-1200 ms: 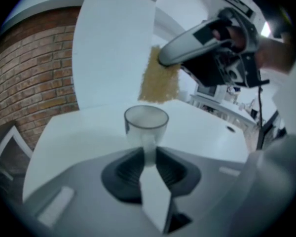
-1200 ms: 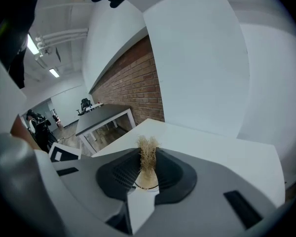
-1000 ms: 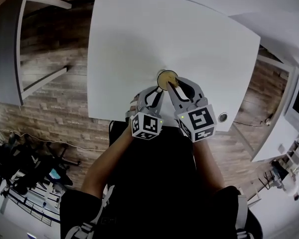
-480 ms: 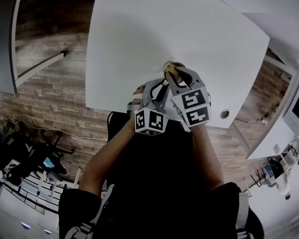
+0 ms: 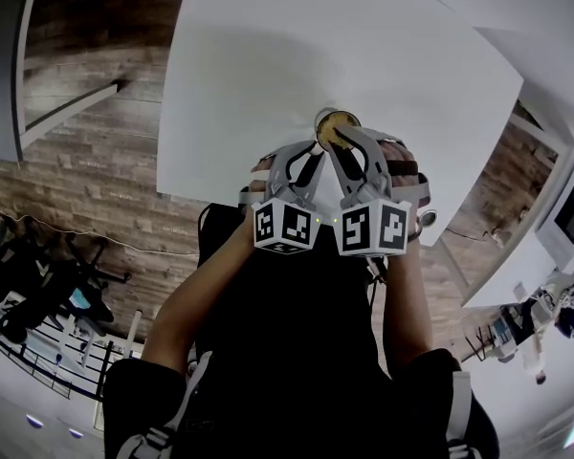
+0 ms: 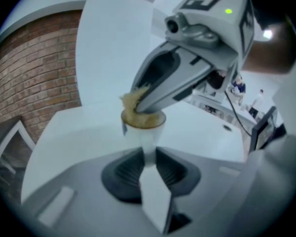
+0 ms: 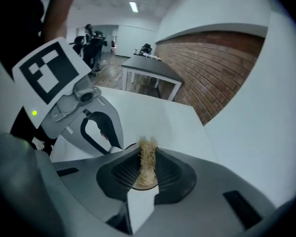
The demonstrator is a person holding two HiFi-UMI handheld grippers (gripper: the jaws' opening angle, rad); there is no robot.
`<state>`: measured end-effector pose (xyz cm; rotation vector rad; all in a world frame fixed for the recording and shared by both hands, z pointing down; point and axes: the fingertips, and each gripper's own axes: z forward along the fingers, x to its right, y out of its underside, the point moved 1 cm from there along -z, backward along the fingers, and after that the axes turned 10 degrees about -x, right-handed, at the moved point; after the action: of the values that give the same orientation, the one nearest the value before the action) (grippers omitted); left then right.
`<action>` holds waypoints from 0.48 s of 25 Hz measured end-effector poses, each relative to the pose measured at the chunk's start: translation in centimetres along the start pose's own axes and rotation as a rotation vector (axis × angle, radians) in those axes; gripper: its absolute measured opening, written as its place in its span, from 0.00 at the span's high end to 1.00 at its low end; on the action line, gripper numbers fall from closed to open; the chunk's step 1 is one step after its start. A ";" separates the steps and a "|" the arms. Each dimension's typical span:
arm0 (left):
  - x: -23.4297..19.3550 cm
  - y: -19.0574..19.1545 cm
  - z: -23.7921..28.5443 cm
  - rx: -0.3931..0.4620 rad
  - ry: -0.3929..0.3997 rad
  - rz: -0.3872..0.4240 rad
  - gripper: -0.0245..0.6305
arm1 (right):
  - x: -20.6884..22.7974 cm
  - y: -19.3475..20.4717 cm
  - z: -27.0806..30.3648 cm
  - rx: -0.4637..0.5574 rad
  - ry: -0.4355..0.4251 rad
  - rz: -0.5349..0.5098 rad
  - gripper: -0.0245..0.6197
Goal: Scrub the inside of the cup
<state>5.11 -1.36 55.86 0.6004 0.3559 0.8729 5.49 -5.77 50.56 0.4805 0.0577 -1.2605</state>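
Straw-coloured scrubber (image 7: 147, 162), pinched in right fingers (image 7: 173, 174), has rolled inside the cup (image 6: 145, 136) that left fingers (image 6: 126, 171) clamp.

The left forearm (image 5: 203, 306) and right forearm (image 5: 403, 306) reach forward side by side. The grey two-jaw left gripper (image 5: 312, 161) slants downward, its jaws clamped on a white plastic cup (image 6: 144, 128). The grey two-jaw right gripper (image 5: 333, 142) tilts more steeply, its tips in the cup's mouth, its jaws pinching a tan fibrous scrubbing pad (image 7: 148, 163).

Head view: steeply down over worktop (image 5: 316, 46) near edge.
Gripper views: close, along own jaws.
Shared: cup (image 5: 337, 120).
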 end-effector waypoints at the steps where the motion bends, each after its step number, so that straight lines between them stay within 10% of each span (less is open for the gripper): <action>1: 0.0 0.0 0.0 0.000 -0.002 -0.002 0.85 | 0.1 -0.1 -0.6 0.000 0.012 -0.045 0.87; 12: -0.2 -0.2 0.2 0.001 -0.010 -0.026 0.85 | -0.3 1.7 3.3 -0.206 -0.087 -0.030 0.87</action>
<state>5.24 -1.67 55.87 0.5997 0.3540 0.8447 6.22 -6.33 54.13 0.2472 0.1209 -1.2881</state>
